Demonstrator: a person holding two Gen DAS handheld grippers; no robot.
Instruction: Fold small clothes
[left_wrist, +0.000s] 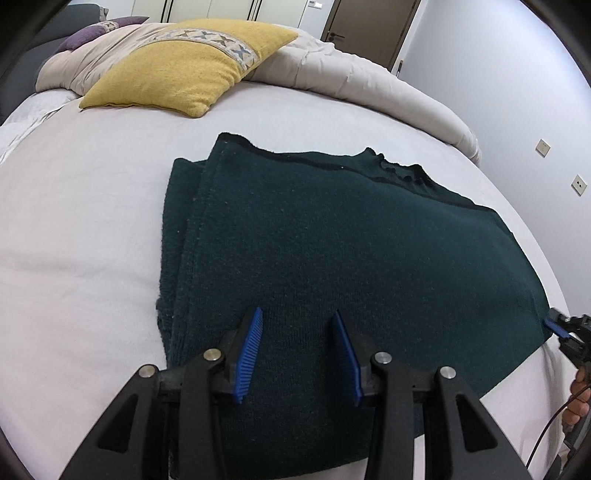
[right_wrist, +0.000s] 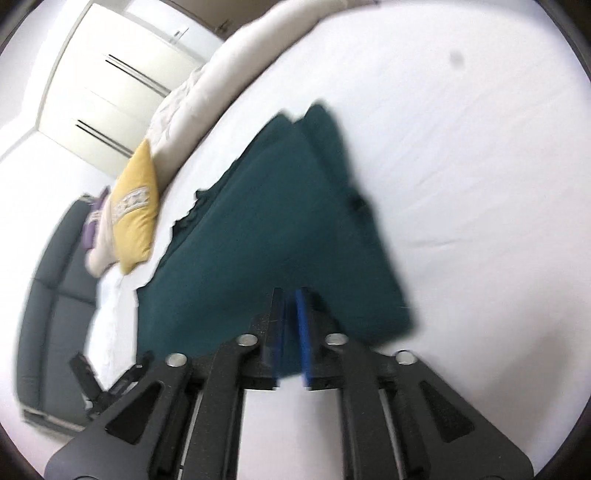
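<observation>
Lying across the white bed (left_wrist: 74, 236), the dark green garment (left_wrist: 332, 240) fills the middle of my left view, spread flat with a folded strip doubled along its 9 o'clock side and a rumpled neckline at its far edge, toward 12 o'clock. At 10 o'clock on the bed sits a yellow pillow (left_wrist: 184, 62), resting against a pale duvet (left_wrist: 351, 70) that runs along the far side toward 2 o'clock. A purple cushion (left_wrist: 81, 37) shows behind the pillow, and a brown door (left_wrist: 369, 26) stands at 1 o'clock.

My left gripper (left_wrist: 297, 334) hovers over the near part of the garment at 6 o'clock, its blue fingers (left_wrist: 251, 350) spread wide with green cloth showing between them; nothing is held. At 3 o'clock in this view, my right gripper (left_wrist: 557, 326) meets the garment's near right corner.

My right view is blurred. There the garment (right_wrist: 277, 221) runs from 12 o'clock down to my right gripper (right_wrist: 291, 291) at 6 o'clock. Its fingers (right_wrist: 303, 332) are drawn narrow, nearly together, and green cloth sits in the slim gap, so I take it they pinch the garment's edge, though the blur keeps me from being sure of the grip. The pillow (right_wrist: 135, 206) lies at 9 o'clock beside a dark grey sofa (right_wrist: 51, 288), with white wardrobe doors (right_wrist: 122, 66) at 10 o'clock. My left gripper (right_wrist: 99, 384) shows dimly at 8 o'clock.
</observation>
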